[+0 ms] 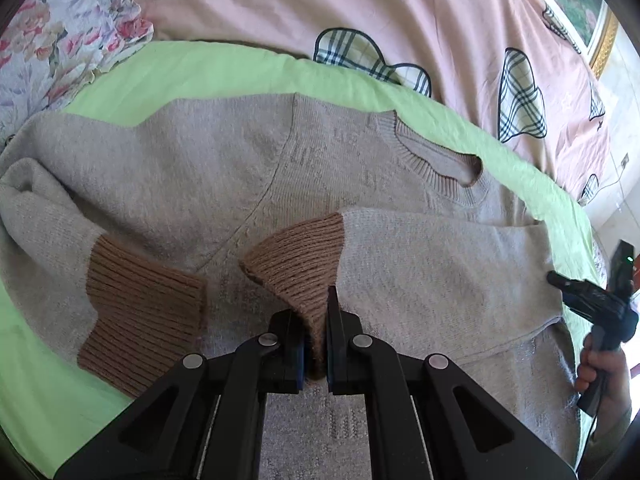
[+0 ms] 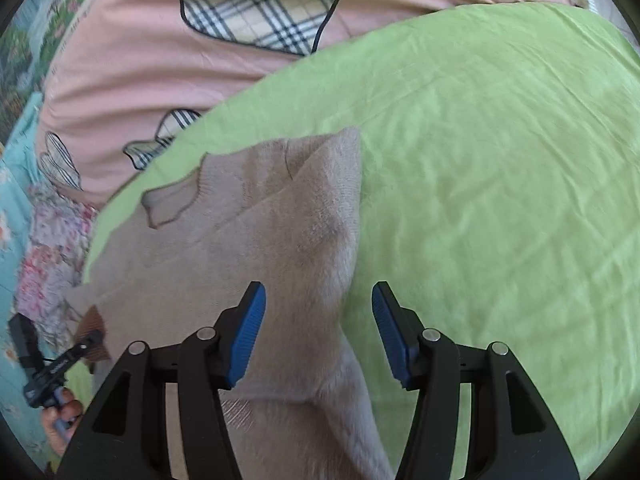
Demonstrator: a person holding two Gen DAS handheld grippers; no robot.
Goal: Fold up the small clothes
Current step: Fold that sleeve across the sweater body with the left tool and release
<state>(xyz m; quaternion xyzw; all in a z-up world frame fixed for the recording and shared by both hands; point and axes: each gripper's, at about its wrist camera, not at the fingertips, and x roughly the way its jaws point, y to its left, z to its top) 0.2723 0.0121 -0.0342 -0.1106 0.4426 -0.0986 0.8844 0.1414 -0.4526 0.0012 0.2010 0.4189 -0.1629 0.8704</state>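
A beige knit sweater (image 1: 224, 168) lies flat on a green sheet (image 1: 208, 68), neck hole (image 1: 448, 164) at the upper right. My left gripper (image 1: 314, 344) is shut on the brown ribbed cuff (image 1: 300, 264) of the right-hand sleeve, which is drawn across the sweater's body. The other sleeve's brown cuff (image 1: 140, 312) lies at the left. My right gripper (image 2: 319, 328) is open and empty, just above the sweater's folded right edge (image 2: 320, 216). It also shows in the left wrist view (image 1: 592, 304) at the far right, beside the sleeve fold.
A pink quilt (image 1: 400, 12) with plaid patches lies bunched behind the green sheet (image 2: 500, 160). A floral cloth (image 1: 60, 32) lies at the far left. A framed picture (image 1: 588, 12) stands at the upper right.
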